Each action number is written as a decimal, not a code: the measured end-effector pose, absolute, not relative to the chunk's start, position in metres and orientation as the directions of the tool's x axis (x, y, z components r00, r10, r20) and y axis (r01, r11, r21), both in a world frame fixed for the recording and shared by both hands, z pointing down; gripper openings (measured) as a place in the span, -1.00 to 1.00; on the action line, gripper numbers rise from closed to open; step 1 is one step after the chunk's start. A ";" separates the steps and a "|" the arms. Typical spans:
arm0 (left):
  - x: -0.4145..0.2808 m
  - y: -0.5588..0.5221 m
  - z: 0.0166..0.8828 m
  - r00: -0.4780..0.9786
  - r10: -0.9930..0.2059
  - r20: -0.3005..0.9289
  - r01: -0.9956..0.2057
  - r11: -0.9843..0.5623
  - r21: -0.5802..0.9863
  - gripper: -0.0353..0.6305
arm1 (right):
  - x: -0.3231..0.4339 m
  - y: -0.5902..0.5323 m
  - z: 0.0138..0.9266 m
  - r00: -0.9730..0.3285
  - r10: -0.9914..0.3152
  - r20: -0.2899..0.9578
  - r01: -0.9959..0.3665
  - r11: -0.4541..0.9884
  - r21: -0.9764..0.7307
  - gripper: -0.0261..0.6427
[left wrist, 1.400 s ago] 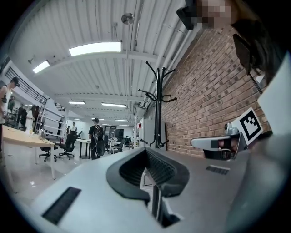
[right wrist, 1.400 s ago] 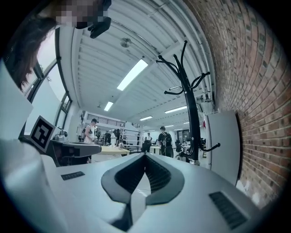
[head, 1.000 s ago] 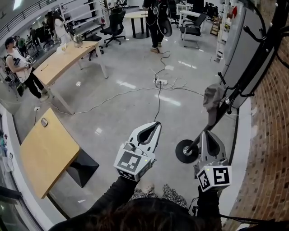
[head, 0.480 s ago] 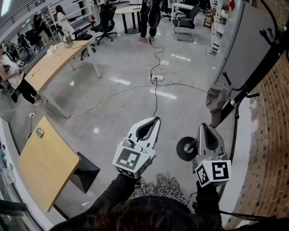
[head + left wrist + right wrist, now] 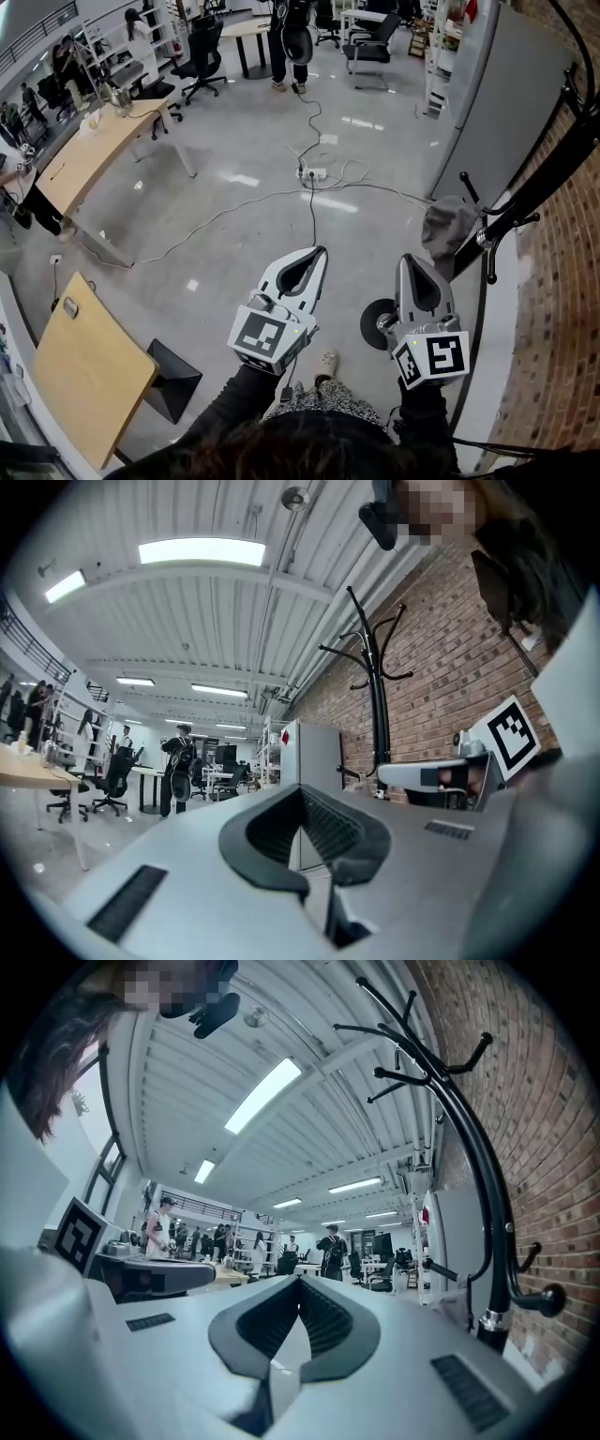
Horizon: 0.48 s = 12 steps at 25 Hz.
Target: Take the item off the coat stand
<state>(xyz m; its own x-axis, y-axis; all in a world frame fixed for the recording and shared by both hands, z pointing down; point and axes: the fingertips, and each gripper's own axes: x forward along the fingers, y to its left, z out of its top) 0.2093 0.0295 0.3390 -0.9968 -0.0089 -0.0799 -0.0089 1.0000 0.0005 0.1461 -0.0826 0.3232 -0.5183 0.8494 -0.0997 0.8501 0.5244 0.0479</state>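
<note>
Two nearer coat stand (image 5: 534, 187), left tongs (image 5: 322, 249), right tongs (image 5: 405, 257)

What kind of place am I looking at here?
Most likely an open-plan office or workshop: it has long wooden desks, wheeled office chairs, and a power strip lying out on a wide polished floor.

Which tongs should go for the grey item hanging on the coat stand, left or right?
Right, probably. The right tongs point close beside the grey fabric item on the coat stand; the left tongs are farther off. Both are shut and empty.
</note>
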 end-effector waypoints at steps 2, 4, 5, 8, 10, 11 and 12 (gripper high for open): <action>0.194 0.040 0.340 -0.997 -0.010 -0.080 -0.011 1.000 0.001 -0.87 | 0.131 -0.071 0.323 -0.520 0.848 -0.103 0.848 0.527 0.052 -0.92; 0.177 0.052 0.341 -0.997 -0.017 -0.075 -0.016 1.000 -0.013 -0.87 | 0.115 -0.058 0.324 -0.516 0.850 -0.104 0.851 0.523 0.056 -0.92; 0.167 0.058 0.340 -0.997 -0.020 -0.074 -0.018 1.000 -0.020 -0.87 | 0.106 -0.051 0.324 -0.512 0.853 -0.103 0.853 0.519 0.057 -0.92; 0.141 0.074 0.336 -0.997 -0.020 -0.079 -0.017 0.999 -0.033 -0.87 | 0.080 -0.035 0.322 -0.507 0.855 -0.106 0.856 0.514 0.058 -0.92; 0.125 0.083 0.333 -0.996 -0.022 -0.084 -0.019 0.999 -0.037 -0.87 | 0.064 -0.028 0.320 -0.511 0.853 -0.108 0.853 0.518 0.056 -0.92; 0.117 0.087 0.332 -0.996 -0.024 -0.086 -0.021 0.999 -0.037 -0.87 | 0.056 -0.025 0.319 -0.512 0.852 -0.109 0.852 0.520 0.057 -0.92; 0.109 0.090 0.330 -0.996 -0.026 -0.088 -0.022 0.999 -0.036 -0.87 | 0.049 -0.021 0.318 -0.513 0.852 -0.108 0.852 0.521 0.060 -0.92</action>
<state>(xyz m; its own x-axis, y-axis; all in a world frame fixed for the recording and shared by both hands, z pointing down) 0.1092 0.0902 0.3305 -0.9958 -0.0256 -0.0882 -0.0225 0.9991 -0.0358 0.0487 -0.0214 0.3182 -0.5129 0.8517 -0.1078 0.8518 0.5205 0.0597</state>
